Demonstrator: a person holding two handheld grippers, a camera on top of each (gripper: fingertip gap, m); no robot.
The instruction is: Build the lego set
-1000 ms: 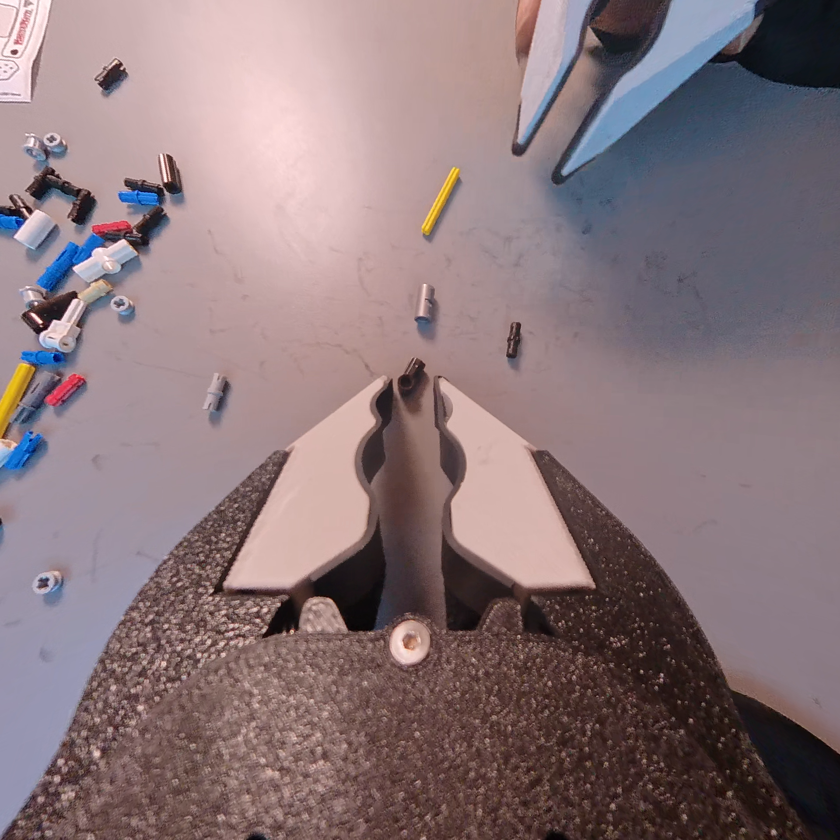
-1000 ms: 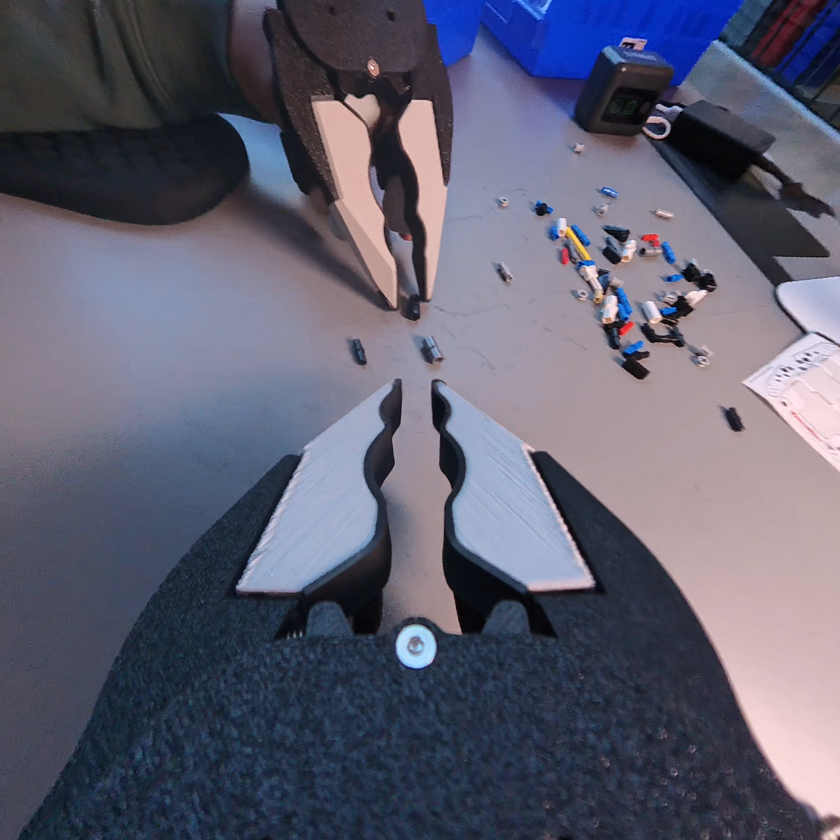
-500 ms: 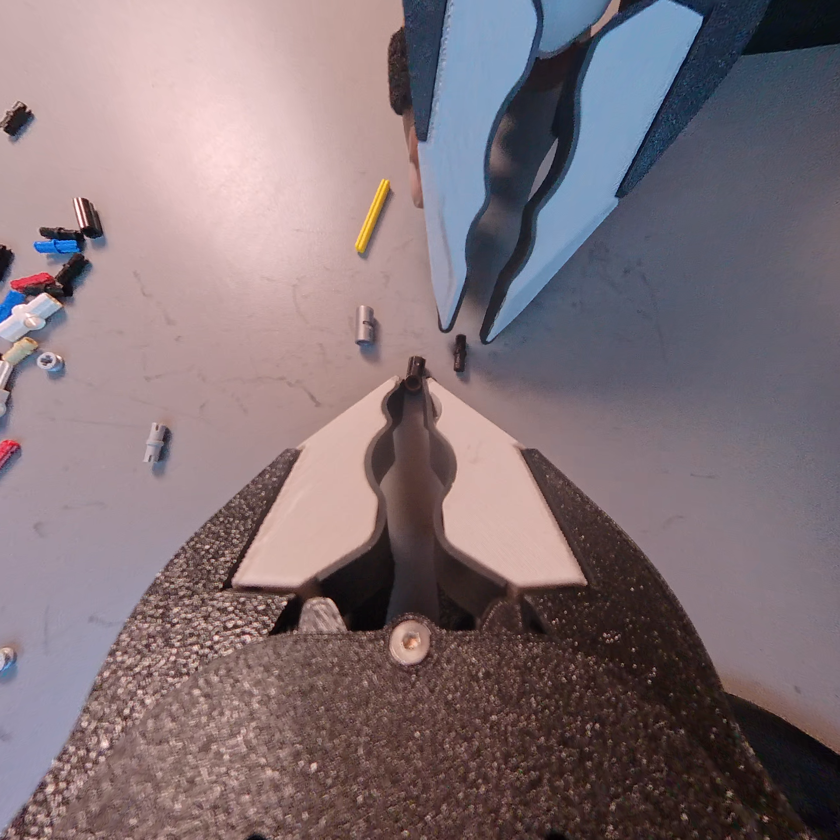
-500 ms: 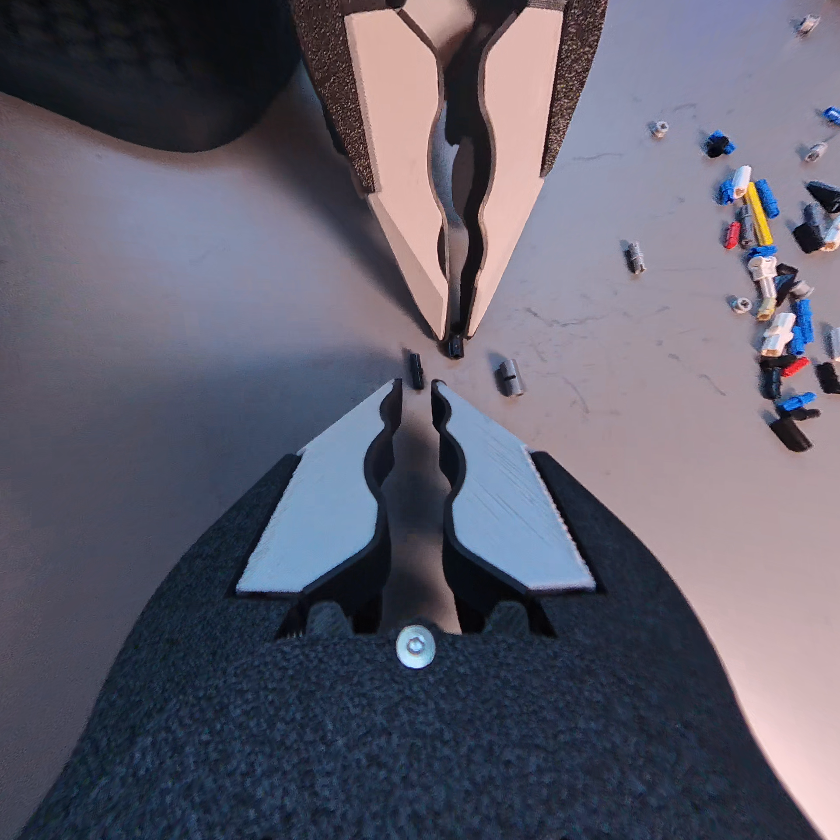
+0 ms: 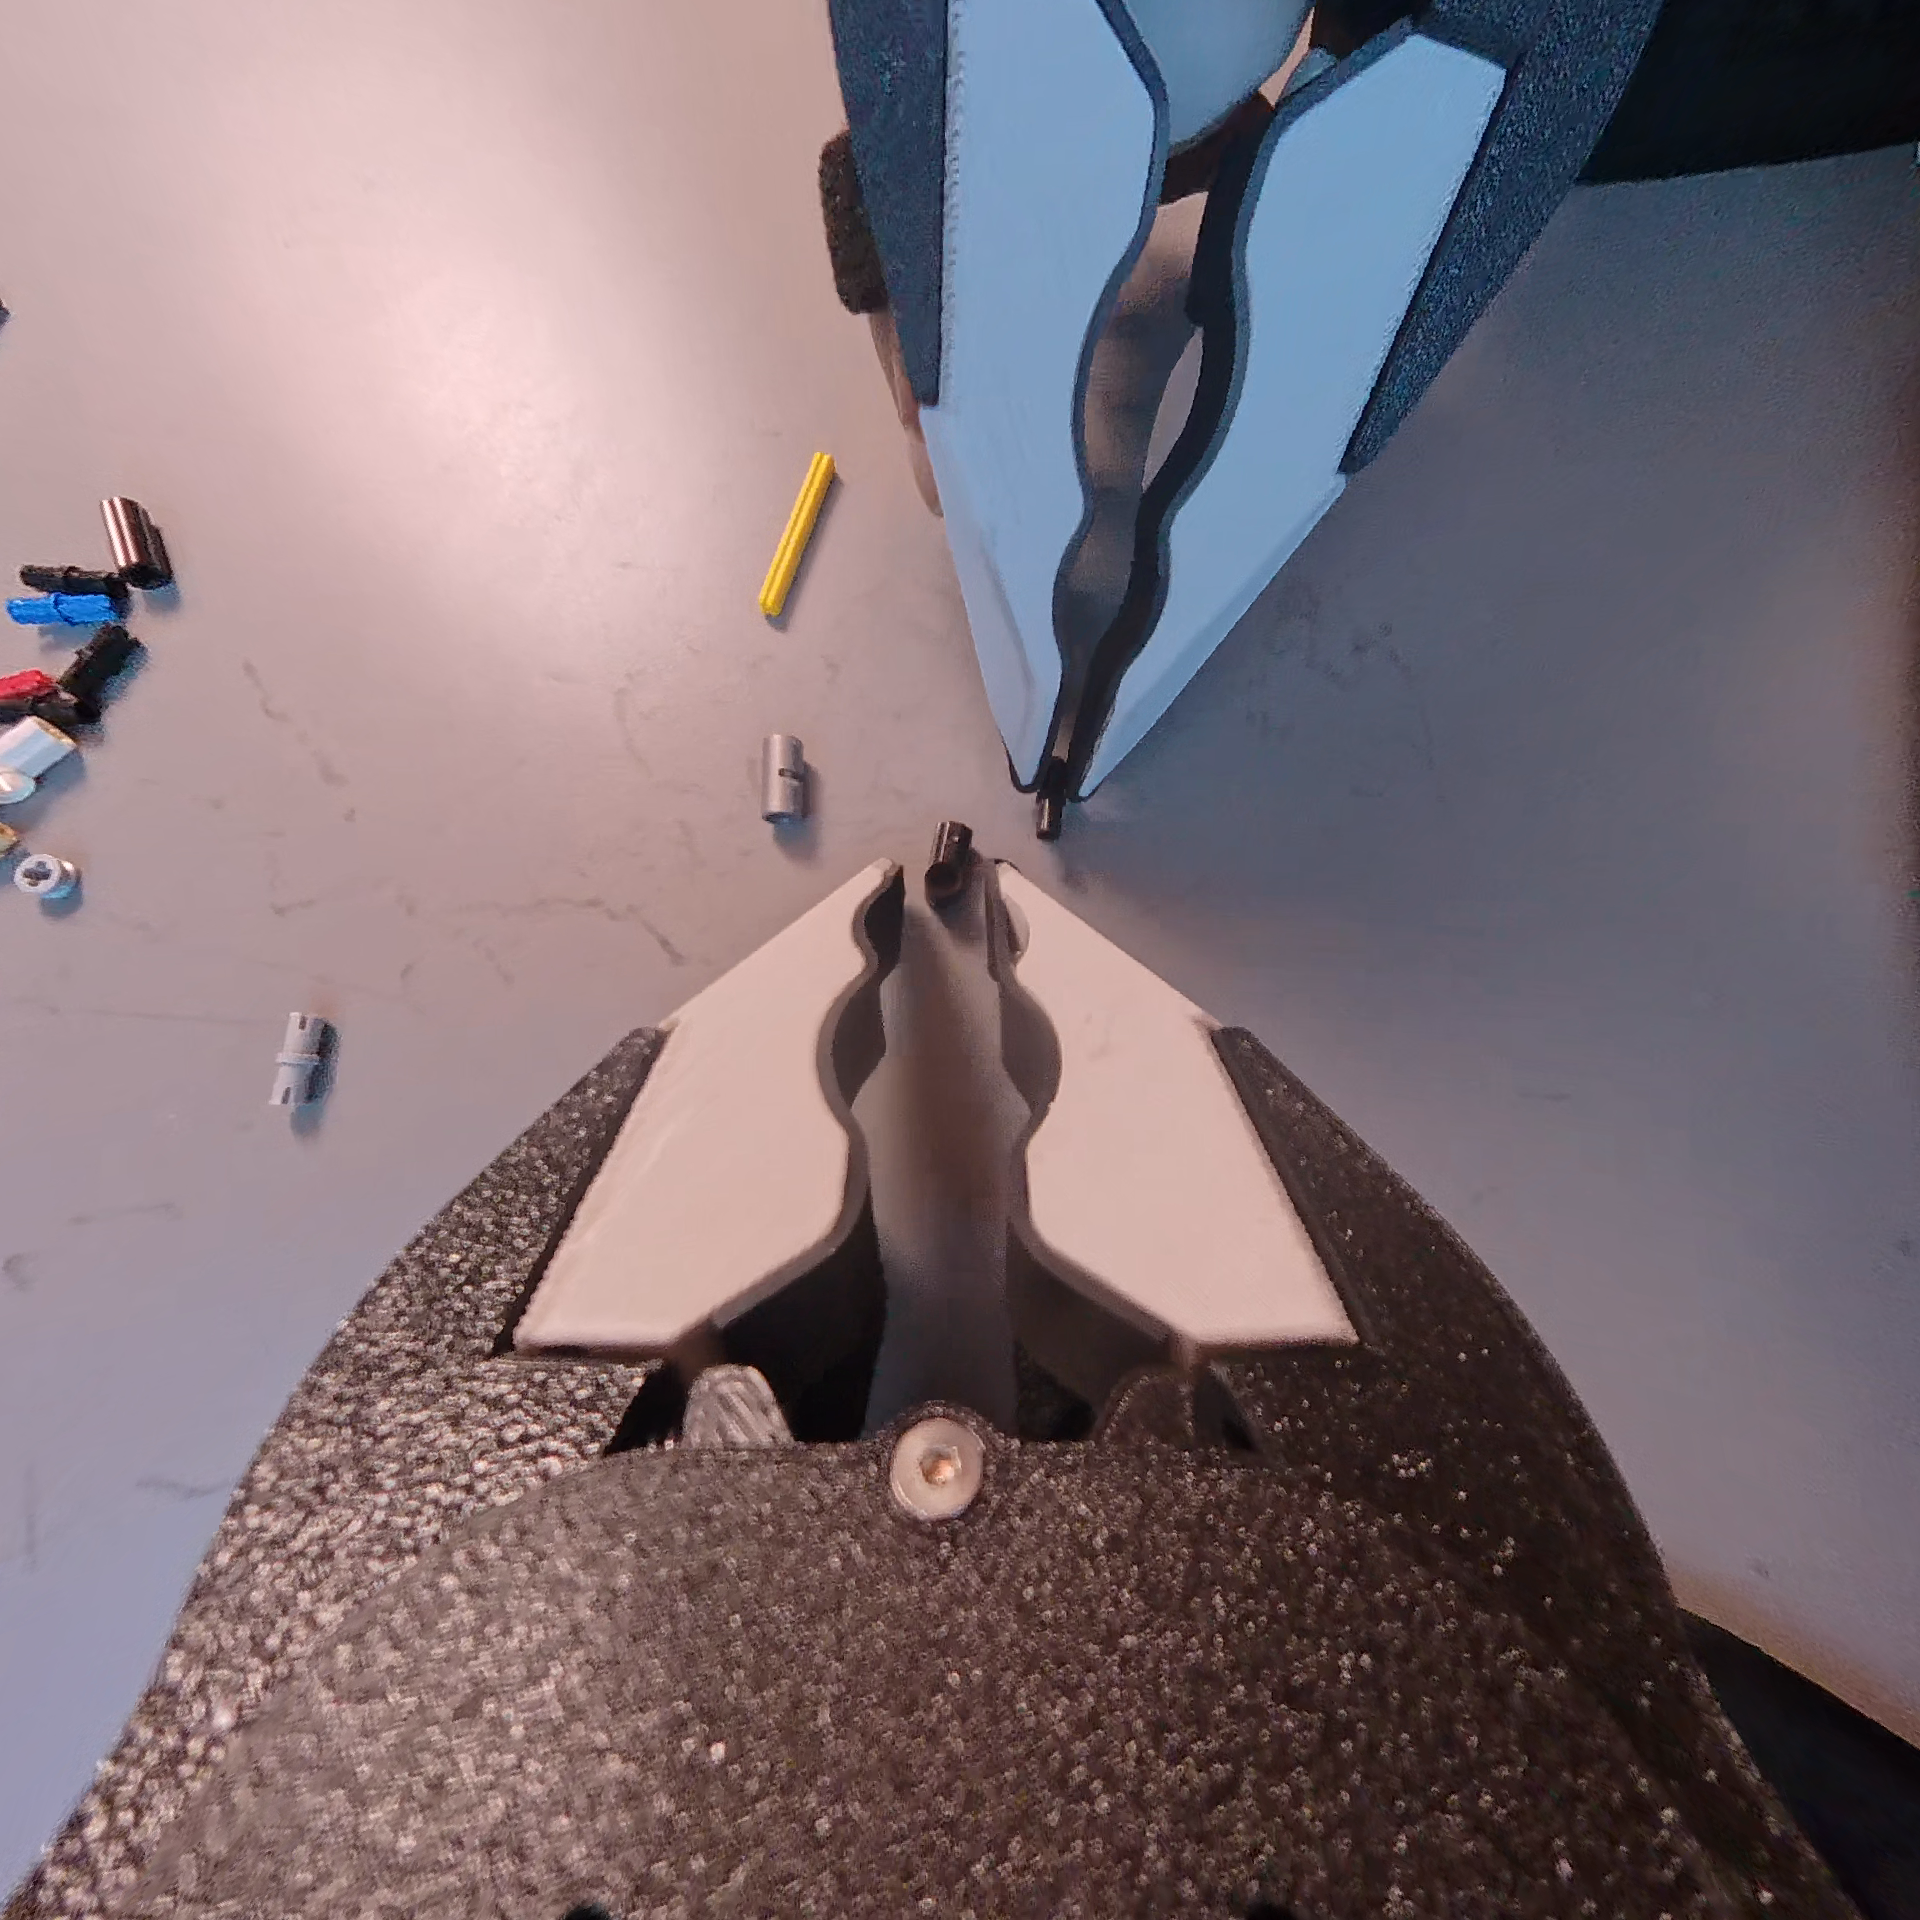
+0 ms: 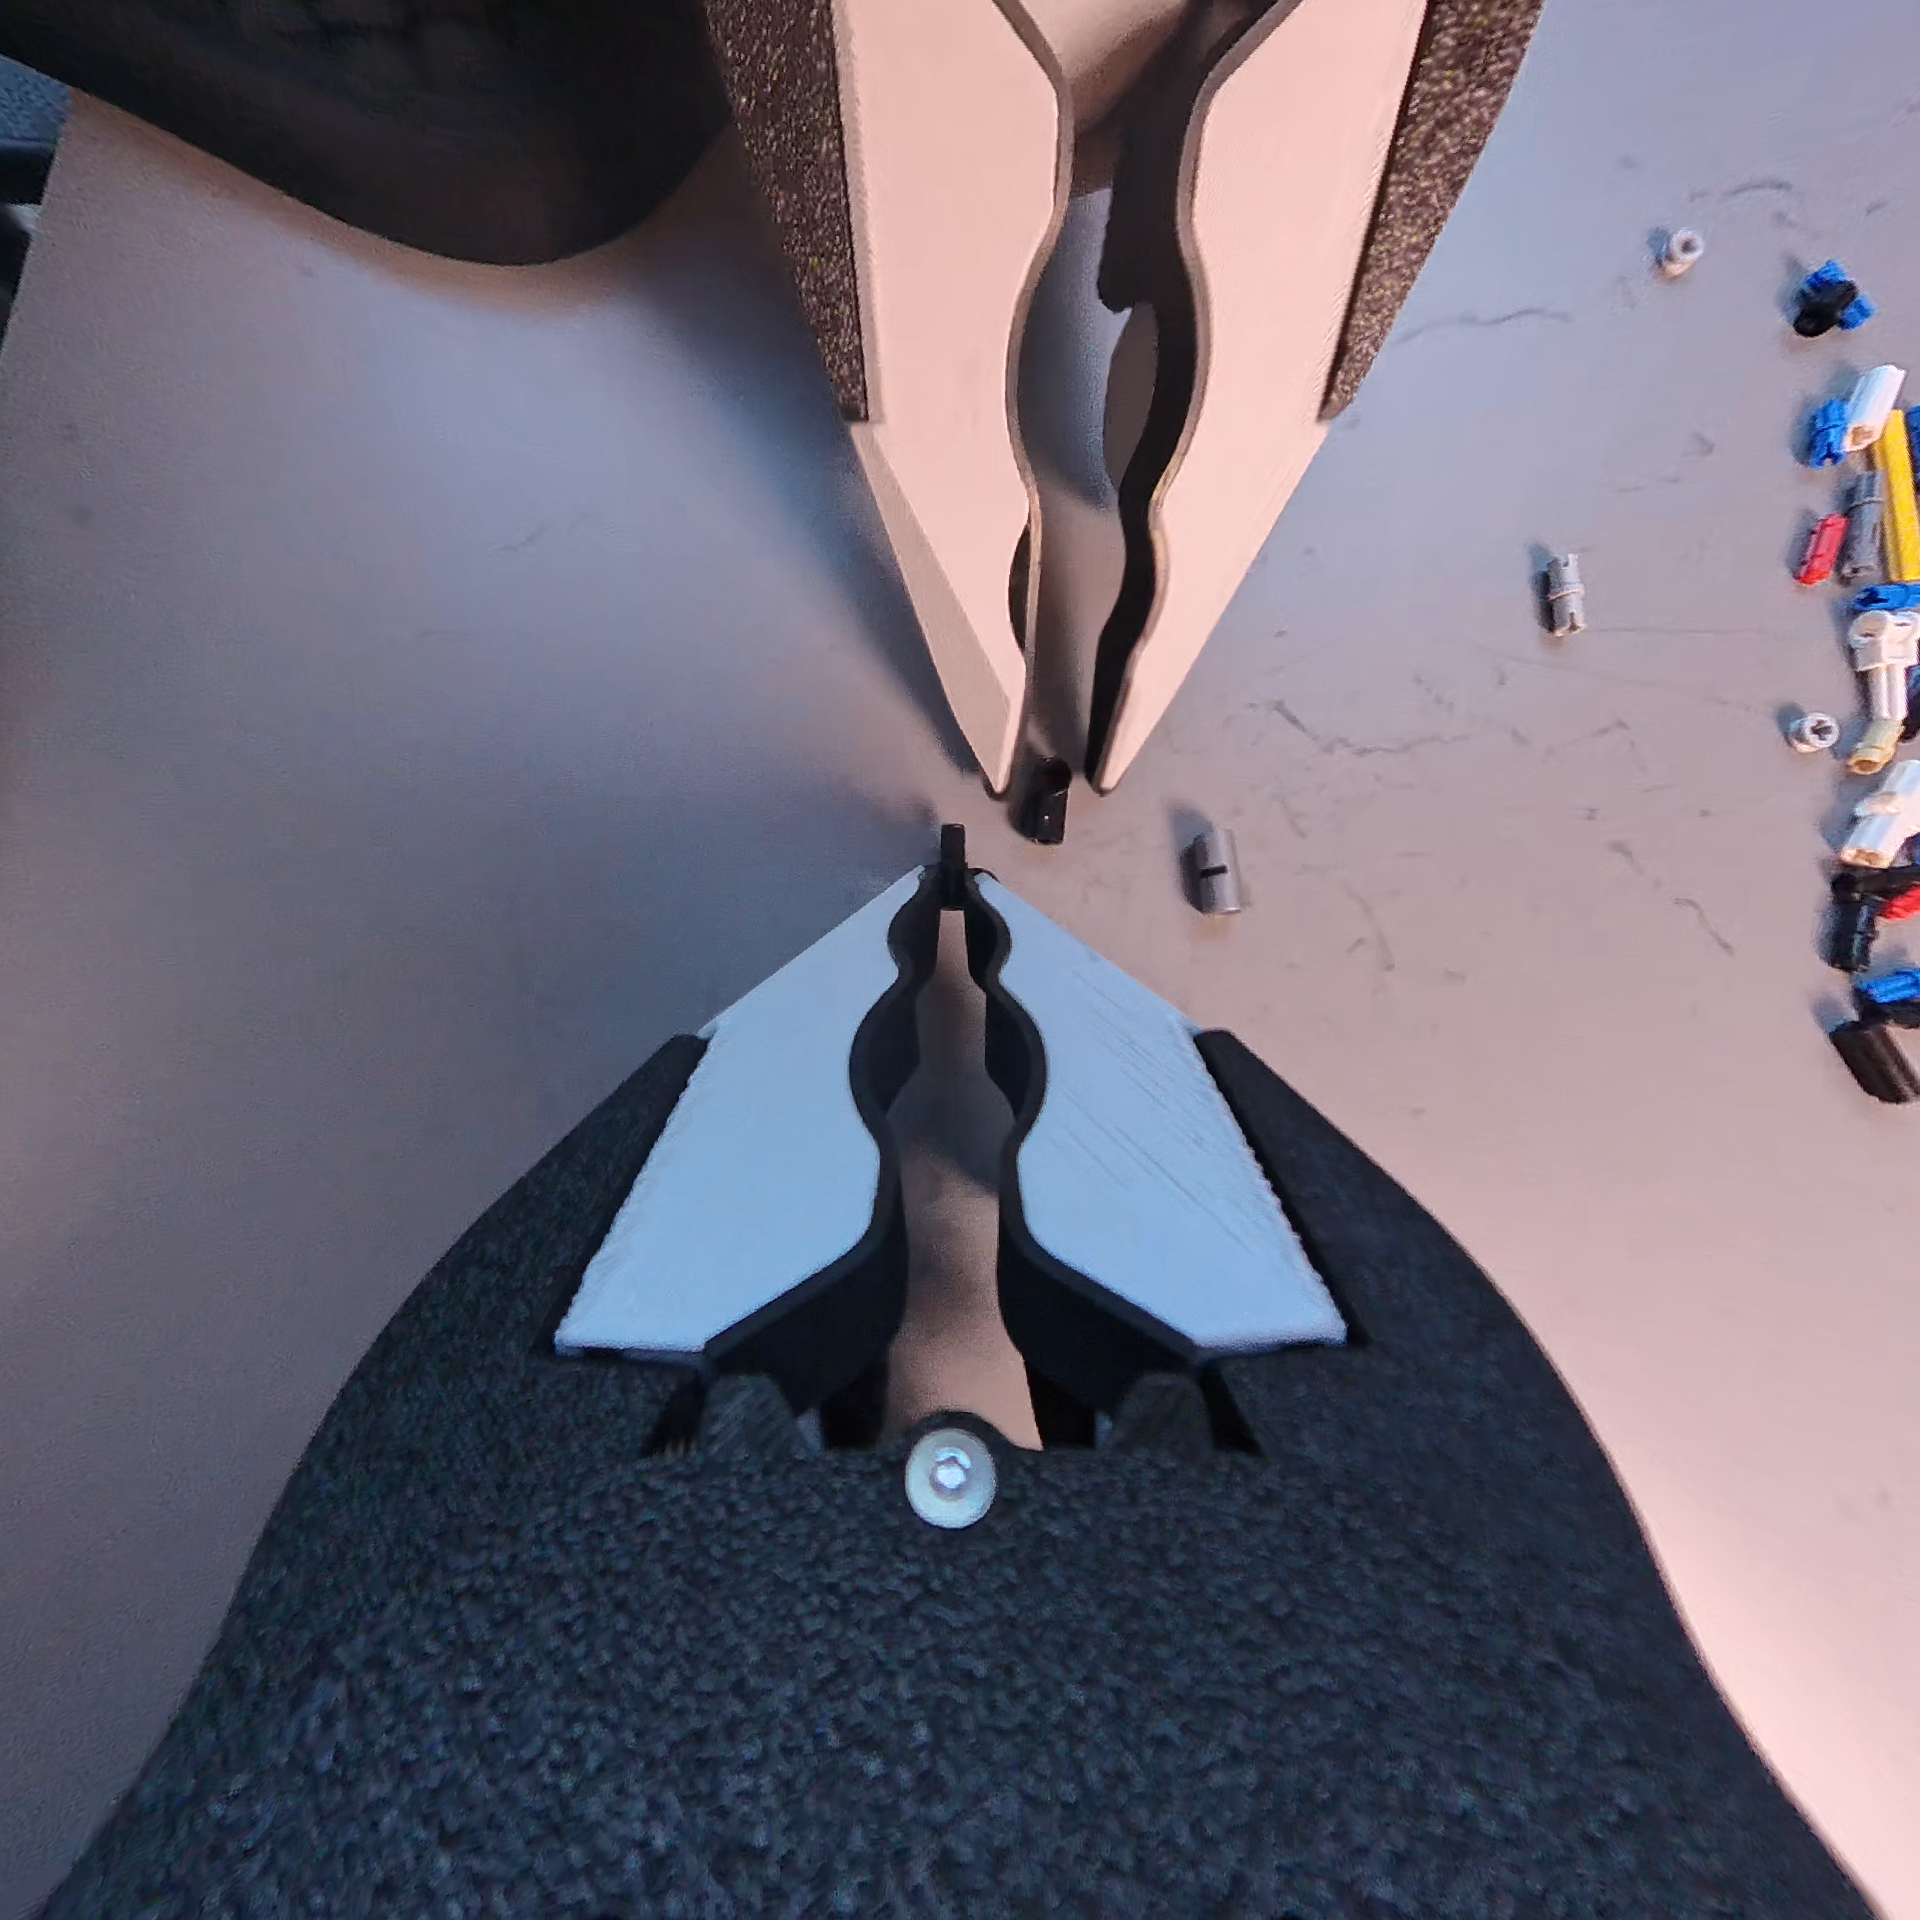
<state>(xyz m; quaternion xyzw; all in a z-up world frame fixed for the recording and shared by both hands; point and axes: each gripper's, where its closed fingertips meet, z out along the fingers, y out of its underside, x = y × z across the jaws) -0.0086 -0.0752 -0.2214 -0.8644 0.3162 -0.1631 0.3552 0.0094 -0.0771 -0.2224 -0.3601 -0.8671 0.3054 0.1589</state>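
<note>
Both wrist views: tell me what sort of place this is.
Probably a workbench or lab table set up for small-parts assembly. A scuffed grey tabletop carries scattered lego pieces, and the left gripper and right gripper meet over it, each with a small black piece at its tips.

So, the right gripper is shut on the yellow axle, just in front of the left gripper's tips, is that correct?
Not quite. The right gripper is shut on a small black pin, not the yellow axle, which lies loose on the table in the left wrist view. It is indeed just in front of the left gripper.
</note>
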